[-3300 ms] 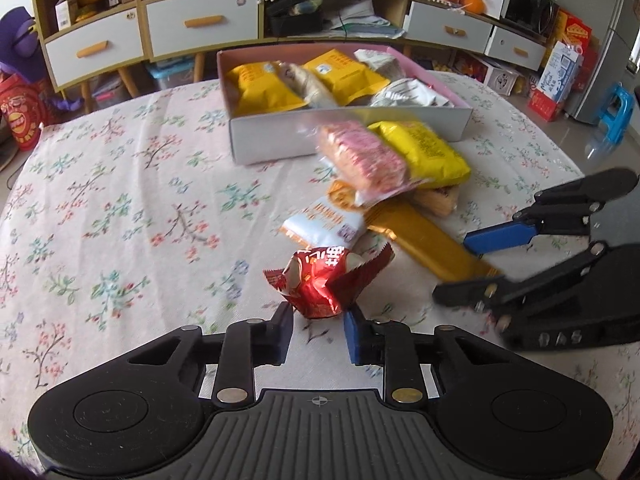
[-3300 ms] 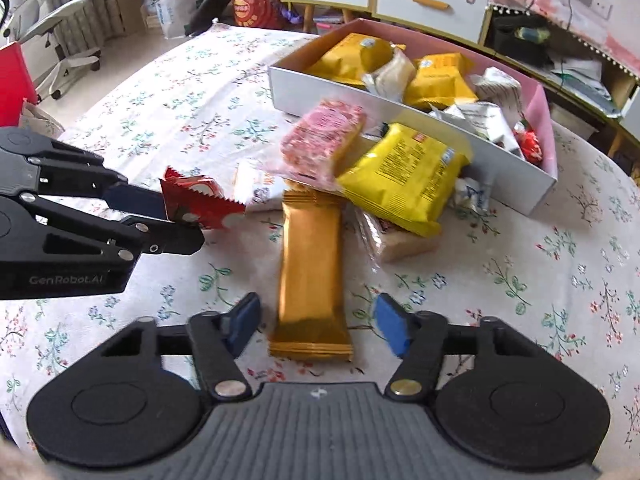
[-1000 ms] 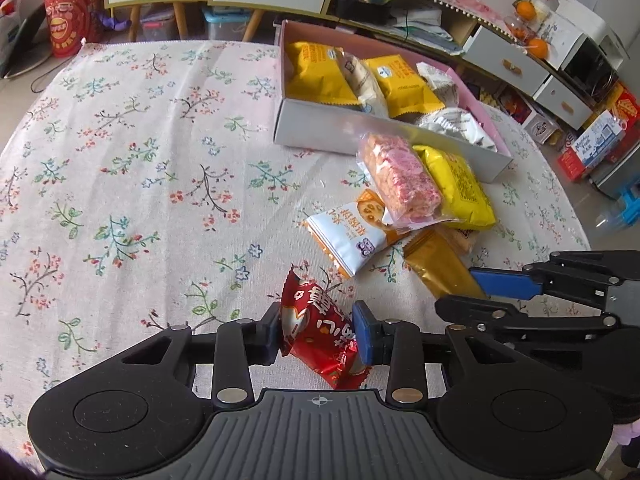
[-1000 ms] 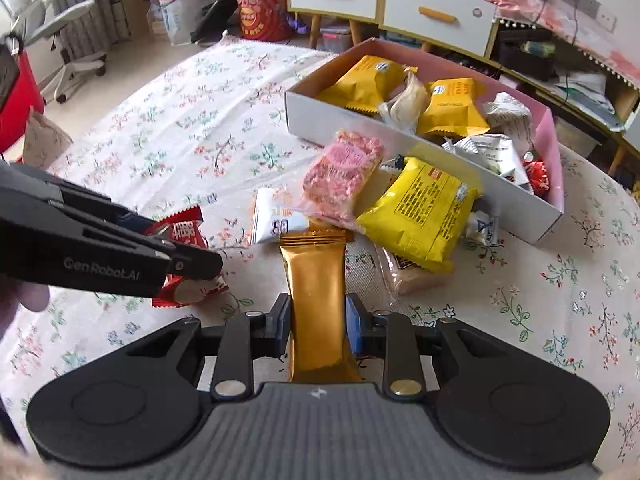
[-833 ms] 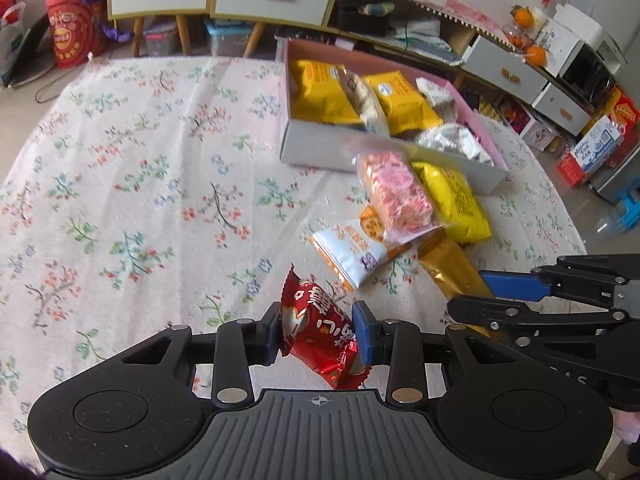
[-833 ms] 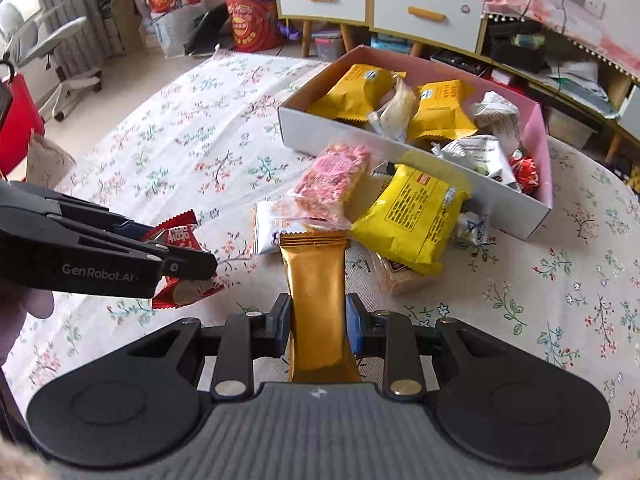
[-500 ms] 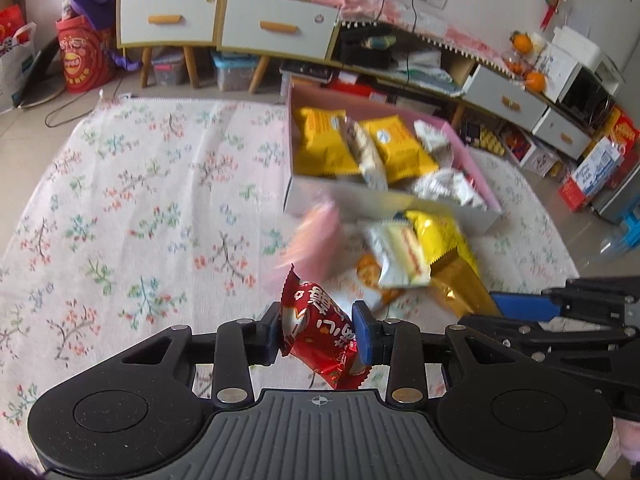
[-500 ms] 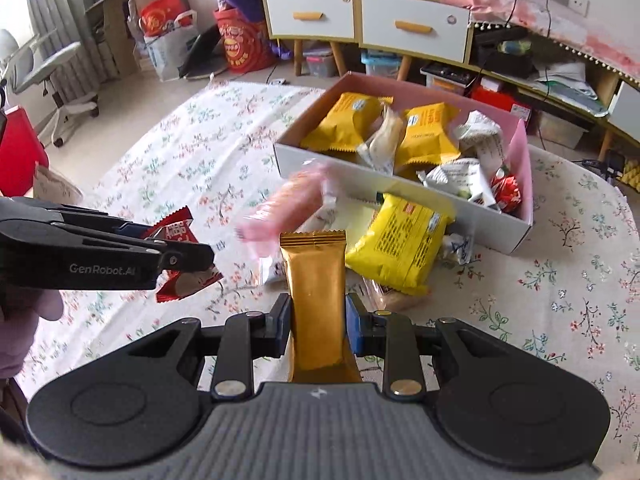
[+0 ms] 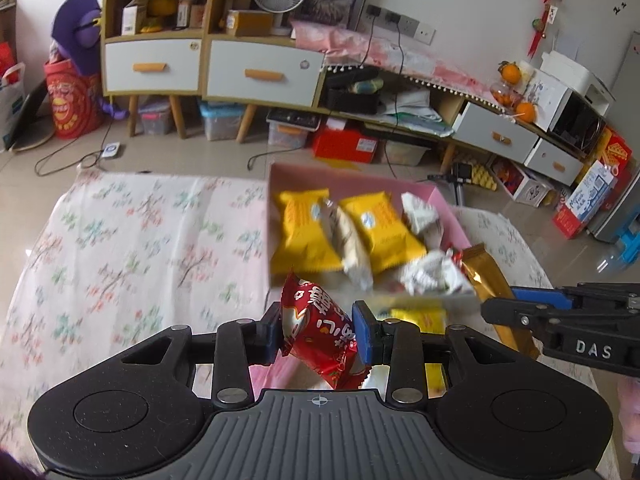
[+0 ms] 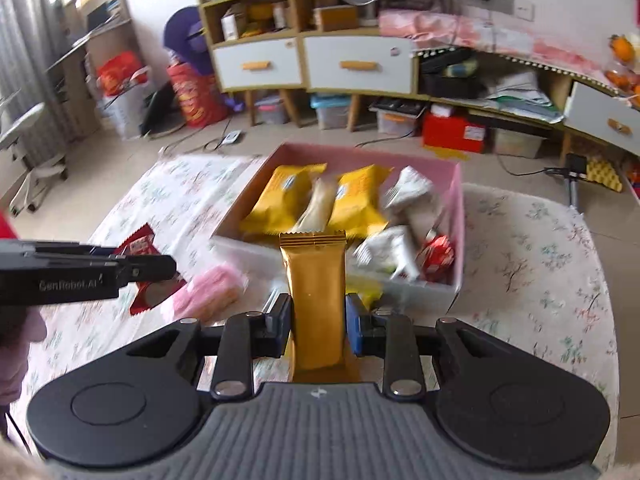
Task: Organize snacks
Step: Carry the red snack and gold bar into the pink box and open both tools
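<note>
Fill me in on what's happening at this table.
A person is sorting snacks with a handheld tool in each hand. The left tool is shut on a red snack packet, and the right tool is shut on a gold bar wrapper. Both are held up near the pink box, which already holds yellow and white packets. A pink snack pack lies on the floral tablecloth.

A glossy red foil snack packet printed with white characters is seen between blue finger pads. A shiny gold foil bar wrapper is plain and unpatterned. The cardboard box is pink inside and white outside; bright yellow packets and white crinkled wrappers are seen within. The white tablecloth is patterned with small pink and green flowers. A pale pink packet is blurred.
</note>
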Demonstrator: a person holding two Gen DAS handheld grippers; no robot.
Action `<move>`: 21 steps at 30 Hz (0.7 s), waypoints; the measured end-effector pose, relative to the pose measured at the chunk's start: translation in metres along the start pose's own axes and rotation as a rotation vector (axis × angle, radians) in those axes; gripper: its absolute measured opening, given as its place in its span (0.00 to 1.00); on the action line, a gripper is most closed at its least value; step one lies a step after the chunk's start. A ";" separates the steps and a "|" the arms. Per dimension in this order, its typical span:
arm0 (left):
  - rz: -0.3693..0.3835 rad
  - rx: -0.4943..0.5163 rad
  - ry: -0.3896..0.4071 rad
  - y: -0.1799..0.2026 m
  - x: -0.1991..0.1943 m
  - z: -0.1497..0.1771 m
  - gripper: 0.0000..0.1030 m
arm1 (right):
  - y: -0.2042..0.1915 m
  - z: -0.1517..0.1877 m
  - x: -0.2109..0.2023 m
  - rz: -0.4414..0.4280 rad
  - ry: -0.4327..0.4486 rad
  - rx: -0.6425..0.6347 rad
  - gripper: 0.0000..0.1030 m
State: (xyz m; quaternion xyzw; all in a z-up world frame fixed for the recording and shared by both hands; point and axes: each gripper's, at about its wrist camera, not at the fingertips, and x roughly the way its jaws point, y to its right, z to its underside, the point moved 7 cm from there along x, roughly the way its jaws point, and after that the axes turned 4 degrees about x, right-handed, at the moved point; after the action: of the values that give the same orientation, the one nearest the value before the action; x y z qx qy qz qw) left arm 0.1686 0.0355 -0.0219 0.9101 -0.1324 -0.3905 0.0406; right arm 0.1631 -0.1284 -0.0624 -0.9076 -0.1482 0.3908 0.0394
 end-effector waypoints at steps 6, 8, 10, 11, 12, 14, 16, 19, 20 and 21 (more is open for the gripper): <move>0.015 0.043 -0.004 0.010 0.036 -0.022 0.33 | 0.009 -0.027 0.020 -0.021 0.044 0.066 0.25; 0.010 0.056 -0.014 0.010 0.048 -0.025 0.33 | 0.010 -0.034 0.028 -0.034 0.051 0.083 0.25; 0.001 0.070 -0.020 0.008 0.058 -0.027 0.33 | 0.010 -0.038 0.037 -0.046 0.049 0.102 0.25; -0.006 0.074 -0.024 0.007 0.062 -0.027 0.33 | 0.009 -0.038 0.041 -0.050 0.048 0.106 0.25; -0.013 0.076 -0.028 0.005 0.067 -0.027 0.33 | 0.009 -0.039 0.044 -0.049 0.047 0.107 0.25; -0.013 0.080 -0.031 0.003 0.074 -0.028 0.33 | 0.009 -0.038 0.053 -0.050 0.041 0.111 0.25; 0.000 0.077 -0.044 0.001 0.082 -0.027 0.33 | 0.009 -0.038 0.061 -0.055 0.035 0.122 0.25; 0.002 0.092 -0.064 0.000 0.091 -0.023 0.33 | 0.008 -0.037 0.068 -0.057 0.034 0.131 0.25; 0.001 0.091 -0.066 0.000 0.093 -0.022 0.33 | 0.008 -0.037 0.071 -0.054 0.029 0.133 0.25; 0.000 0.085 -0.069 -0.001 0.094 -0.023 0.33 | 0.007 -0.038 0.073 -0.050 0.028 0.131 0.25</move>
State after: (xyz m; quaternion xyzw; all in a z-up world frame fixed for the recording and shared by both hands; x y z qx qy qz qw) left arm 0.2474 0.0098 -0.0726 0.8969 -0.1503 -0.4159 -0.0026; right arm 0.2393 -0.1111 -0.0887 -0.9045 -0.1443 0.3857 0.1105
